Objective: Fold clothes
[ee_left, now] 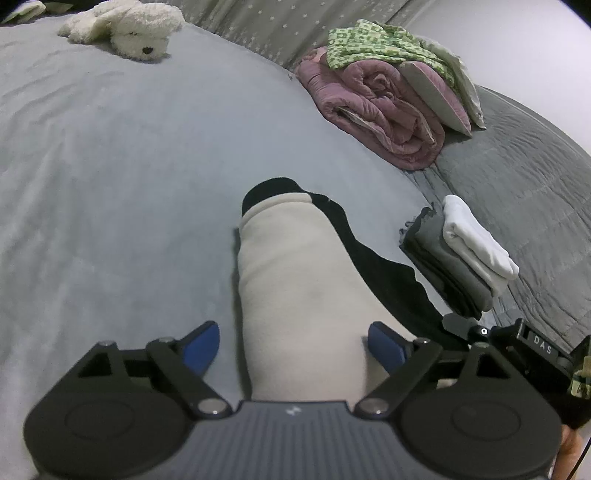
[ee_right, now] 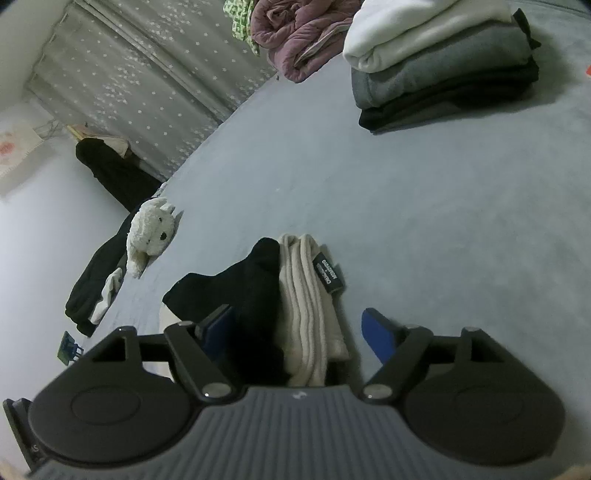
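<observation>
Left wrist, folded stack [ee_left: 458, 258], plush dog [ee_left: 125, 26]

A grey bed [ee_left: 110, 155] filled the left wrist view. A star-printed curtain [ee_right: 140, 85] was seen at 11 o'clock in the right wrist view, and a pale wall [ee_left: 517, 40] at 1 o'clock in the left. Soft, even light was cast.

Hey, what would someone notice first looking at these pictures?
Probably the cream and black garment lying folded on the grey bed, between both open grippers. Next, the white plush dog at the far edge, and the neat folded stack topped with white.
</observation>
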`<state>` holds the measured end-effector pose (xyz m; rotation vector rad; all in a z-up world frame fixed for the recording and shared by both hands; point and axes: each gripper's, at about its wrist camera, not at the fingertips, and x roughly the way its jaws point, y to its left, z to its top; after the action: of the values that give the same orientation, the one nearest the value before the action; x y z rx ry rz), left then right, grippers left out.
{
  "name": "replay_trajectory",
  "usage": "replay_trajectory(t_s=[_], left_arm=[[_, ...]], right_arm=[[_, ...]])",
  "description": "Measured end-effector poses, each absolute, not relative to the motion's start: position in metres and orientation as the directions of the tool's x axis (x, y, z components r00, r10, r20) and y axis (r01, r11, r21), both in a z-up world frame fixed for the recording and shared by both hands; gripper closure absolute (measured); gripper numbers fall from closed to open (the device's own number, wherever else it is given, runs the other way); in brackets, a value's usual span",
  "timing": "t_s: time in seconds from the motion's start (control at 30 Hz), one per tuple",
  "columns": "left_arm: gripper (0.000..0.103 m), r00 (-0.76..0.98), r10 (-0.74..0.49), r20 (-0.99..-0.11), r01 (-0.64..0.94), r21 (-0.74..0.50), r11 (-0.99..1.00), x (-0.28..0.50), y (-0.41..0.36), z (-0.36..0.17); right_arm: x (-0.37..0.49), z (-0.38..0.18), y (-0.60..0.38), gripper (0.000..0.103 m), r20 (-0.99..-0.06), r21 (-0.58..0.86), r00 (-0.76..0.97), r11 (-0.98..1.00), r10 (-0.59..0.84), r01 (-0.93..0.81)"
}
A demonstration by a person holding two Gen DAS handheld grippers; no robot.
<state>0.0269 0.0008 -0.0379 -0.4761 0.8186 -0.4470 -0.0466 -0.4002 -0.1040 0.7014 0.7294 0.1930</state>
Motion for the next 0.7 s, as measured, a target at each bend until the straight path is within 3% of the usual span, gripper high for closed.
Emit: replay_trajectory(t_s=[0.7], left_arm=[[0.009, 0.589, -0.574, -0.569, 0.173, -0.605, 0.777, 0.04, 0.005, -0.044]], right_arm=[[-0.038, -0.113, -0.398, 0.016, -0.559, 0.67, 0.711, 0.738, 0.427, 0.083]])
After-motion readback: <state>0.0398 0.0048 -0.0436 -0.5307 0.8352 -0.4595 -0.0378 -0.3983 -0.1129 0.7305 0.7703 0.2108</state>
